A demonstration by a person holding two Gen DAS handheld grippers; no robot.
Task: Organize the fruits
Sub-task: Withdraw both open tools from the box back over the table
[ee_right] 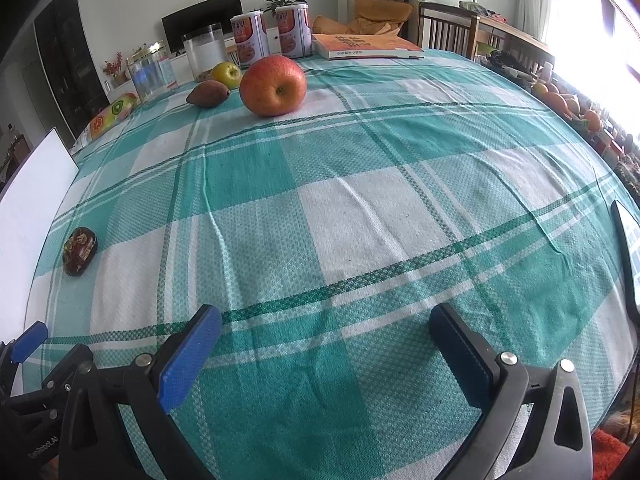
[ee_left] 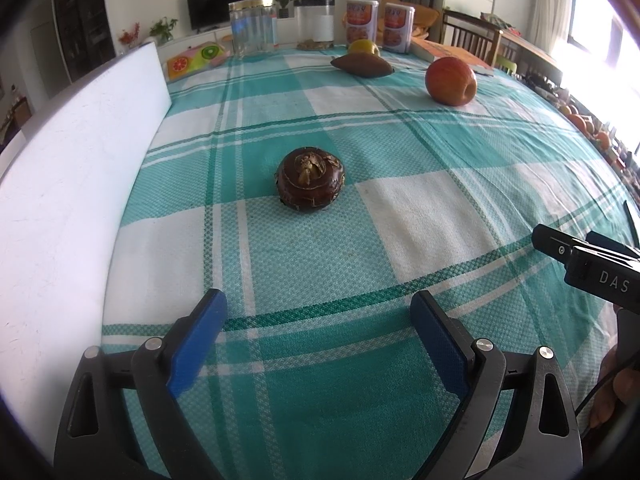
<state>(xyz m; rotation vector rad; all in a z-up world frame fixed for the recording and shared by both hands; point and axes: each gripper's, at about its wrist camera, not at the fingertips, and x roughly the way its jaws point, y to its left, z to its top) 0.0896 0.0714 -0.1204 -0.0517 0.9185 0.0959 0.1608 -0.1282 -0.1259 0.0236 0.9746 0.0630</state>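
Note:
A dark brown round fruit (ee_left: 310, 184) lies on the green checked tablecloth (ee_left: 360, 264), straight ahead of my open, empty left gripper (ee_left: 320, 312). It also shows at the far left of the right wrist view (ee_right: 80, 251). A red apple (ee_left: 451, 80) (ee_right: 273, 86), a brown pointed fruit (ee_left: 362, 65) (ee_right: 208, 93) and a yellow-green apple (ee_left: 363, 46) (ee_right: 226, 74) lie at the far side. My right gripper (ee_right: 326, 324) is open and empty over the cloth, far from the fruits.
A white foam board (ee_left: 72, 184) stands along the table's left edge. Clear jars (ee_left: 253, 26), two printed canisters (ee_left: 362, 20), a book (ee_right: 364, 46) and a fruit-print pouch (ee_left: 196, 58) line the far edge. Wooden chairs (ee_right: 448, 30) stand behind.

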